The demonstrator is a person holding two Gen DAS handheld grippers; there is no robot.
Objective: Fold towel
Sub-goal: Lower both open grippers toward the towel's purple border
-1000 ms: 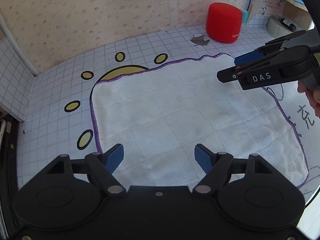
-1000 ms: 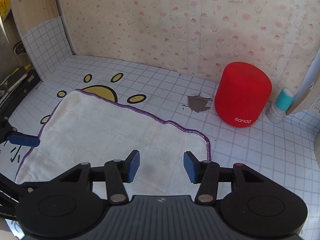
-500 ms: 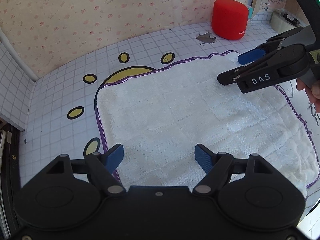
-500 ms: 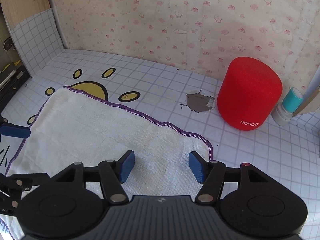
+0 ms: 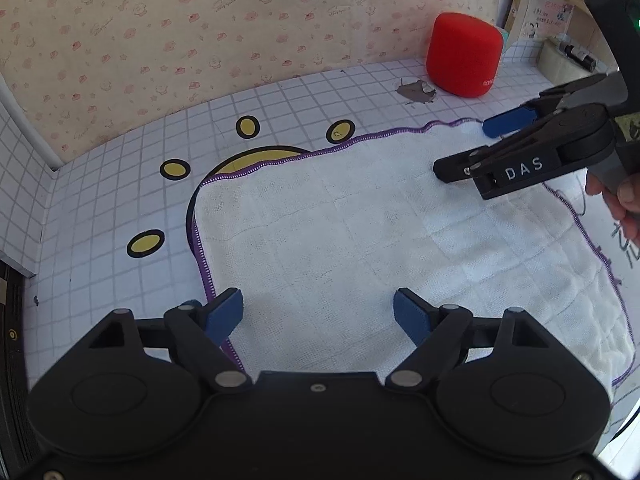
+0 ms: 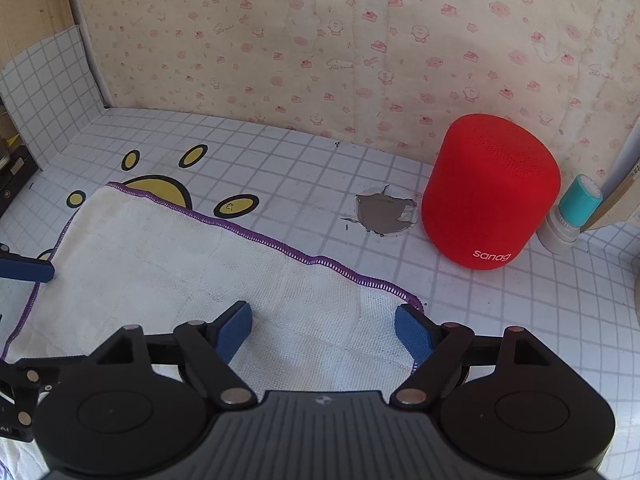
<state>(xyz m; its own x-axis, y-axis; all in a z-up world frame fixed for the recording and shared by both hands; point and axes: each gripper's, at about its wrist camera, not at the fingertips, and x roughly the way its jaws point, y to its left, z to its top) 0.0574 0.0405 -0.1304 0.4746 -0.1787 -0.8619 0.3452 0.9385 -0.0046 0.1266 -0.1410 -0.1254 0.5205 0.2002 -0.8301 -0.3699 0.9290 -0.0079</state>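
White towel (image 5: 360, 232) with purple stitched edge lies spread flat on the grid-patterned table (image 5: 120, 184), partly covering a yellow paw print (image 5: 256, 158). Left gripper (image 5: 318, 314) is wide open, holding nothing, above the towel's near left edge. Right gripper (image 6: 324, 328) is also open and empty, over the towel's far right corner. Red Sanag speaker (image 6: 490, 190) stands by the wall next to a torn patch (image 6: 382, 216), with a teal-capped bottle (image 6: 570, 216) beside it.

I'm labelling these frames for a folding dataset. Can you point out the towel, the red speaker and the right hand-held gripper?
towel (image 5: 360, 240): left wrist view, middle of the cloth.
red speaker (image 6: 490, 196): right wrist view, front of its body.
right hand-held gripper (image 6: 324, 332): right wrist view, midway between its blue fingertips.
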